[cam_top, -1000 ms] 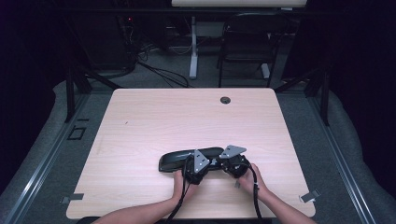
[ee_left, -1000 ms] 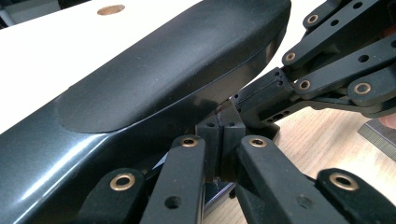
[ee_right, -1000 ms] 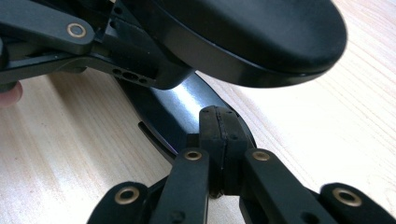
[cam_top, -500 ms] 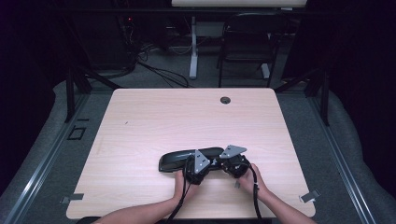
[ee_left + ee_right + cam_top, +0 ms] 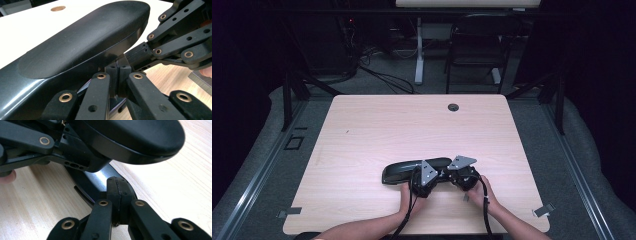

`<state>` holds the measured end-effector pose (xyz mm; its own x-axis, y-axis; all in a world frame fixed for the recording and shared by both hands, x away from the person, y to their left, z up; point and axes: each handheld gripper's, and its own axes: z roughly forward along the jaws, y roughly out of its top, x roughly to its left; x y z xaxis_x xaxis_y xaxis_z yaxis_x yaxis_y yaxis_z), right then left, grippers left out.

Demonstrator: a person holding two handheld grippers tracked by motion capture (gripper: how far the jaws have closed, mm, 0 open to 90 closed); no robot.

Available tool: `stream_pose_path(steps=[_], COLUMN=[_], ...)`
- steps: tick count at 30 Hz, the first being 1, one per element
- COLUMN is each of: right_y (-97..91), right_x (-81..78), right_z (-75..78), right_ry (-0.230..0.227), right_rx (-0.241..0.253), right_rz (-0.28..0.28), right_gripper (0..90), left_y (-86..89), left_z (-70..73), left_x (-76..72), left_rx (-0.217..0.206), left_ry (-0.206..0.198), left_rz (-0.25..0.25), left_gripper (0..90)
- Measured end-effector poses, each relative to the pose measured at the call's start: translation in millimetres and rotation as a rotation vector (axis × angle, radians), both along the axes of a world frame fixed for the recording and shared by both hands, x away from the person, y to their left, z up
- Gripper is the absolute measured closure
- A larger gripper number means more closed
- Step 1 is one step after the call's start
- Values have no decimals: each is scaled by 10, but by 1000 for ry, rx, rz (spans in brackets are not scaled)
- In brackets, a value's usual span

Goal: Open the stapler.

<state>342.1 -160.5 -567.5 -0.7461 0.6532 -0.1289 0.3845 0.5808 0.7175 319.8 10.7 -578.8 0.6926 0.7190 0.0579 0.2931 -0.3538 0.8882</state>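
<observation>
High view: black case (image 5: 412,170) lies at table (image 5: 362,130) near edge, both grippers at its right end. Left gripper (image 5: 118,72) and right gripper (image 5: 117,187) jaws pressed together, empty — case looks closed, opening not begun, all work left.

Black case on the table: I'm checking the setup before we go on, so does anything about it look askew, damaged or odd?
Nothing looks damaged or spilled. The black case lies lengthwise near the front of the table, slightly slanted to its edge. Both grippers, left and right, are shut and sit at its right end. A dark lower shell shows under its padded lid.
</observation>
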Motion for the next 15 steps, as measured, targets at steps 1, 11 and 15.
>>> stream_pose_path(steps=[1,11,15], right_y=[2,2,1], right_x=[-2,-3,-3], right_z=[-2,-3,-4], right_ry=[-3,-2,-2], right_rx=[0,3,4], right_rz=[-2,-4,-4], right_gripper=[900,900,900], left_y=[1,-39,-38], left_z=[1,-9,-2], left_x=[-6,-1,4], left_rx=[-4,-13,-11], left_ry=[2,1,4], left_rz=[3,2,3], left_gripper=[900,900,900])
